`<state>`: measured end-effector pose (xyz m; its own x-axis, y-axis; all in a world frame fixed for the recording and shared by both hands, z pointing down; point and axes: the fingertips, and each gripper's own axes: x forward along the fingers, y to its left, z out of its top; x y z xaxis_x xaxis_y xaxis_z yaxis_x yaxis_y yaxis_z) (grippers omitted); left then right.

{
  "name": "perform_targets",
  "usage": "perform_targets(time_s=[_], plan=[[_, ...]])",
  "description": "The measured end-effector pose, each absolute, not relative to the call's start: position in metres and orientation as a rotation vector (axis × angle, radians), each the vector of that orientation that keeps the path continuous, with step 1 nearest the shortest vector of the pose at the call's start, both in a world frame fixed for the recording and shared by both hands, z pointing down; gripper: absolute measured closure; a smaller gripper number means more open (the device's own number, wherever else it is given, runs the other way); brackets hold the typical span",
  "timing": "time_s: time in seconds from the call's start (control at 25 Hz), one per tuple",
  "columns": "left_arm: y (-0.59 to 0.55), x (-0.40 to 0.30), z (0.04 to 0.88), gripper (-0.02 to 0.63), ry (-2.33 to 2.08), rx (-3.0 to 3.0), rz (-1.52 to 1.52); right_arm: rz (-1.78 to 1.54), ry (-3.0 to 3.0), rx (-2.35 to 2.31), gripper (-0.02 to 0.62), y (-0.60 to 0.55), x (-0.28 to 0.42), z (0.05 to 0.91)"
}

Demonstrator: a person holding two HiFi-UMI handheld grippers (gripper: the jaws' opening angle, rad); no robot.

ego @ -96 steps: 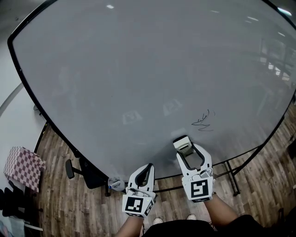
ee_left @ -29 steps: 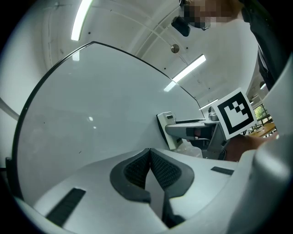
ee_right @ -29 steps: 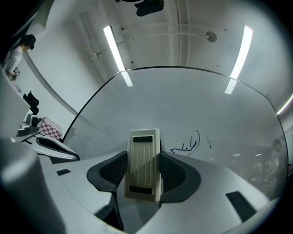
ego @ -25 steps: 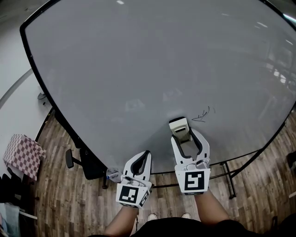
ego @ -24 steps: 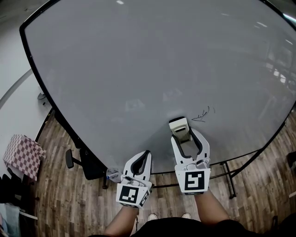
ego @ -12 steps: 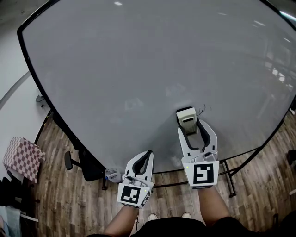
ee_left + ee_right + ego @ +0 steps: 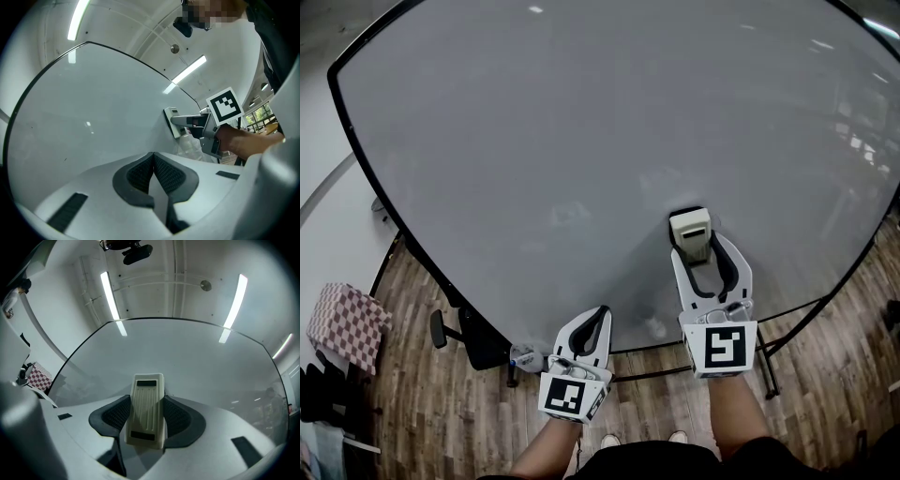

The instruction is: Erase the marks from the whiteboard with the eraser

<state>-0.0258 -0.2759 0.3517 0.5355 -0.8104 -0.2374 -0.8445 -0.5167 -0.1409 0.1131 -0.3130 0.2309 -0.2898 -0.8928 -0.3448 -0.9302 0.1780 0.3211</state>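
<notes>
The large whiteboard (image 7: 581, 122) fills most of the head view; I see no pen marks on it now. A cream eraser (image 7: 690, 230) is pressed flat against the board low on the right, with my right gripper (image 7: 698, 246) shut on it. In the right gripper view the eraser (image 7: 146, 411) stands upright between the two dark pads, touching the board (image 7: 187, 352). My left gripper (image 7: 592, 323) hangs below the board's bottom edge, shut and empty. In the left gripper view its pads (image 7: 140, 176) meet, and the eraser (image 7: 171, 123) shows on the board (image 7: 84, 112) to the right.
The board stands on a black metal frame (image 7: 773, 361) over a wooden floor (image 7: 422, 412). A black chair (image 7: 464, 337) sits below the board's left edge, and a checkered cloth (image 7: 342, 323) lies at the far left. A white wall (image 7: 323, 225) runs left of the board.
My right gripper has slid the eraser up and to the right across the spot where the black scribble was. The scribble no longer shows. The left gripper has stayed put.
</notes>
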Motion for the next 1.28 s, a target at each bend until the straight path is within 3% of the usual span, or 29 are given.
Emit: perform_targets(time_s=[1.28], plan=[[-0.264,0.003,0.350,0.588,1.363,-2.548,0.200,0.518,1.986,-2.100,0.347,-0.306,0.286,0.235]])
